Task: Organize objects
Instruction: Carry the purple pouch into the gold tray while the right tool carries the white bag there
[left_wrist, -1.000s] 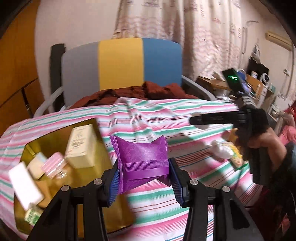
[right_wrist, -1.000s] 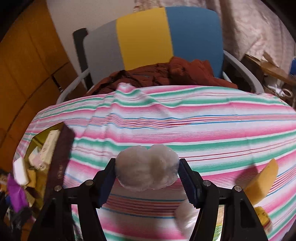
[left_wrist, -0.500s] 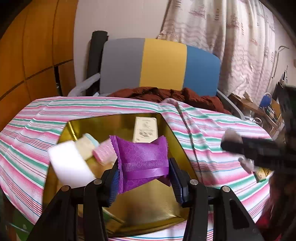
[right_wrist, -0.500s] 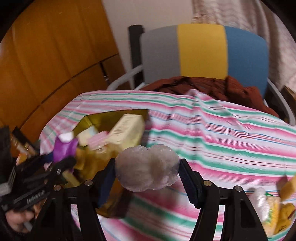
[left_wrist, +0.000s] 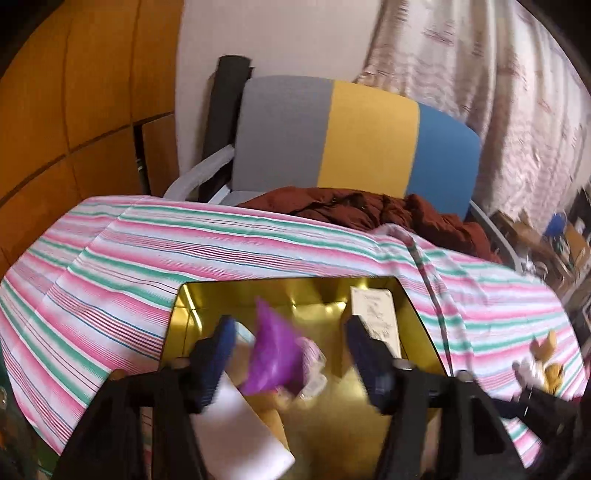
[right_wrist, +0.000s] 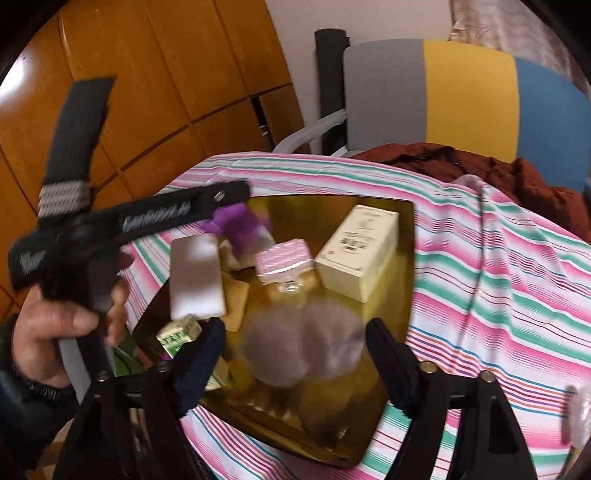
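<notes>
Two hand-held grippers hang over a gold tray (right_wrist: 402, 280) on a table under a pink, green and white striped cloth (left_wrist: 258, 240). At far left in the right wrist view, a hand (right_wrist: 55, 332) grips the handle of the left gripper (left_wrist: 288, 347), whose blue-padded jaws stand wide apart; a purple packet (left_wrist: 273, 354), blurred, sits loose between them over the tray, touching neither pad as far as can be seen. Beside it lie a white card (right_wrist: 195, 277), a small green-printed box (right_wrist: 177, 334), a pink wrapped packet (right_wrist: 284, 258) and, toward the tray's right side, a cream carton (right_wrist: 358, 251). Nearer the camera, the right gripper (right_wrist: 295, 350) is also spread open, and a pale, fluffy white puff (right_wrist: 303, 339) shows blurred in the gap above the tray floor, apparently free of both pads; whether it is resting or falling cannot be told. Further right, a few small items, yellow and white (left_wrist: 543, 358), lie on the cloth outside the tray, near the table's edge. Behind the table, a chair (left_wrist: 354, 136) in grey, yellow and blue panels holds a rust-brown garment (left_wrist: 369, 210). Judging by the layout, most objects are already gathered in the tray, both carried pieces appear delivered, and the stragglers at right remain to be collected.
</notes>
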